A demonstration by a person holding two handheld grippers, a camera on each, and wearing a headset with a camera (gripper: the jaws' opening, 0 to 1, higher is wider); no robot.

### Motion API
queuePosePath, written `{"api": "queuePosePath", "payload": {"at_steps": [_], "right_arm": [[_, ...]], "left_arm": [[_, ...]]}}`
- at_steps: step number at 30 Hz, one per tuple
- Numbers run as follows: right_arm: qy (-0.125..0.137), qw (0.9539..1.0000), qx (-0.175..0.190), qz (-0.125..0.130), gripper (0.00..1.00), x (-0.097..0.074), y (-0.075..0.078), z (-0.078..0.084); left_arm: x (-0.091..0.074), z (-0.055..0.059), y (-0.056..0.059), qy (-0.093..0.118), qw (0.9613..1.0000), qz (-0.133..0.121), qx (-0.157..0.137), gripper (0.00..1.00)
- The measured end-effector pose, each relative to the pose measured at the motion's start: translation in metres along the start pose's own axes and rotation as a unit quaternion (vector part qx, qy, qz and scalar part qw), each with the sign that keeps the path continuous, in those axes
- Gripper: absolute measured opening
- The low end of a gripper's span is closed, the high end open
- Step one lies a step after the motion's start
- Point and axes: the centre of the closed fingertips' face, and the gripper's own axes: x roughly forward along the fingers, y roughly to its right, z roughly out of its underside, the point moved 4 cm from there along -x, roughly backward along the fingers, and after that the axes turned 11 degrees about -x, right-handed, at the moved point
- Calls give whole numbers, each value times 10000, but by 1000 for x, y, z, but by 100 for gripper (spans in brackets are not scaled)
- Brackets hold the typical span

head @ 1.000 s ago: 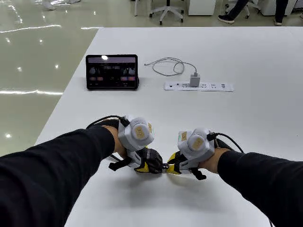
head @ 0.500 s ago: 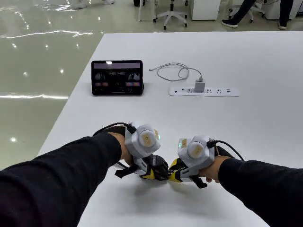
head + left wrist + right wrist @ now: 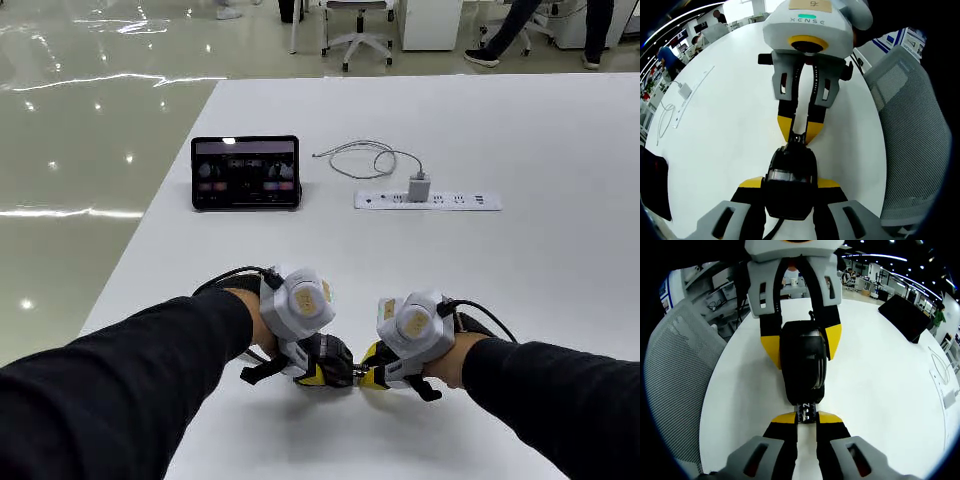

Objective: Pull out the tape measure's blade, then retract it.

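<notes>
Clamping the tape measure [image 3: 802,360] over the worktop [image 3: 500,260], the left hand-held gripper [image 3: 790,182] anchored it; the right hand-held gripper [image 3: 806,419] pinched the barely extended blade [image 3: 805,411], aligned for pulling.

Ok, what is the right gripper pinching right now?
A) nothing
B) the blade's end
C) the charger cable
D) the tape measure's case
B: in its own view the right gripper has its jaws shut on the short marked blade just outside the case, which the left gripper clamps.
</notes>
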Motion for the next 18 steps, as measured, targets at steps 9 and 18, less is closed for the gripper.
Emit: {"api": "queuePosePath", "payload": {"at_steps": [9, 18], "right_arm": [[37, 9999, 122, 67, 8, -4, 1, 8], [-62, 9999, 123, 27, 8, -13, 0, 18]], "left_arm": [[0, 0, 0, 24, 10000, -5, -19, 32], [0, -1, 0, 42, 10000, -11, -33, 32]]}}
